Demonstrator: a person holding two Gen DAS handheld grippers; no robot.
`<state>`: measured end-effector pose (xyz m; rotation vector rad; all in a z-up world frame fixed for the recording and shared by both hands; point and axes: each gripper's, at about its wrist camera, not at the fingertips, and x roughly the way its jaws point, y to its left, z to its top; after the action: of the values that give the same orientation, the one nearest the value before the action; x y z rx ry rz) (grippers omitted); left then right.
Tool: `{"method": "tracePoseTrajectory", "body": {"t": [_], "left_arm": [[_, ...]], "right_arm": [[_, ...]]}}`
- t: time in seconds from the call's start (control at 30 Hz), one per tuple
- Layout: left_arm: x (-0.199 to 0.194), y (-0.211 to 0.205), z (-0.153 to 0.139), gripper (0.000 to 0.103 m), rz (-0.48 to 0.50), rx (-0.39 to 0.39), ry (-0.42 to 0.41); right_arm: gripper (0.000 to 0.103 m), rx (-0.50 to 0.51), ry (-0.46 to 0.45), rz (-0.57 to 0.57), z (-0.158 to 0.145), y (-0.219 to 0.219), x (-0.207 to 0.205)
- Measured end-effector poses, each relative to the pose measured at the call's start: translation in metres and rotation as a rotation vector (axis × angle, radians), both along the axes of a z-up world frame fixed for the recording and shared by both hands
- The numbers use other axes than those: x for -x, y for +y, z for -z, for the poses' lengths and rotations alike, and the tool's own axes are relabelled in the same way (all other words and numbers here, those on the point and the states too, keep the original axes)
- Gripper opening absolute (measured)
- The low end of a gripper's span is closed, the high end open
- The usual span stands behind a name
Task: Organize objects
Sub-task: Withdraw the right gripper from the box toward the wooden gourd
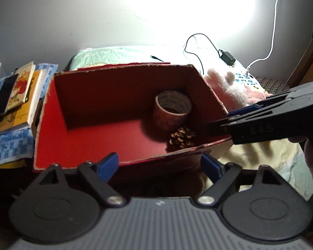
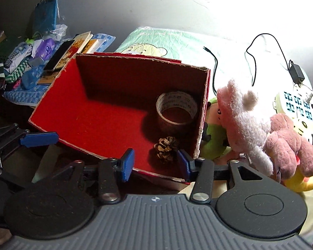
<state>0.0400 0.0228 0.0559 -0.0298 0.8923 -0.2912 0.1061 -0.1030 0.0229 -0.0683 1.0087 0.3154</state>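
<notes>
A red cardboard box (image 1: 50, 137) (image 2: 58, 102) lies open on the bed. Inside, at its right end, stand a roll of brown tape (image 1: 172, 112) (image 2: 176, 112) and a pine cone (image 1: 182, 138) (image 2: 165, 149). My left gripper (image 1: 159, 164) is open and empty at the box's near wall; it shows at the left of the right wrist view (image 2: 39, 139). My right gripper (image 2: 155, 163) is open and empty over the box's near right corner, just in front of the pine cone; it shows at the right of the left wrist view (image 1: 235, 118).
Plush toys (image 2: 250, 123) (image 1: 229, 87) lie right of the box. A power strip (image 2: 298, 106), a black adapter (image 1: 227, 58) and cables lie behind them. Books and a phone (image 1: 12, 95) (image 2: 60, 56) are stacked left of the box, with clothes (image 2: 16, 62) further left.
</notes>
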Motion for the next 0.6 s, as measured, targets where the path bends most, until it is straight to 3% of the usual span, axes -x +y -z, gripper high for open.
{"method": "tracePoseTrajectory", "body": {"t": [0.4,0.6], "left_arm": [[0.028,-0.013,0.007,0.091,-0.047,-0.111,0.028],[0.033,-0.023,0.020,0.091,-0.044,-0.153,0.056]], "right_arm": [[0.045,-0.057,-0.073,0.049,0.001,-0.011,0.045],[0.044,-0.079,-0.054,0.081,0.016,-0.015,0.057]]}}
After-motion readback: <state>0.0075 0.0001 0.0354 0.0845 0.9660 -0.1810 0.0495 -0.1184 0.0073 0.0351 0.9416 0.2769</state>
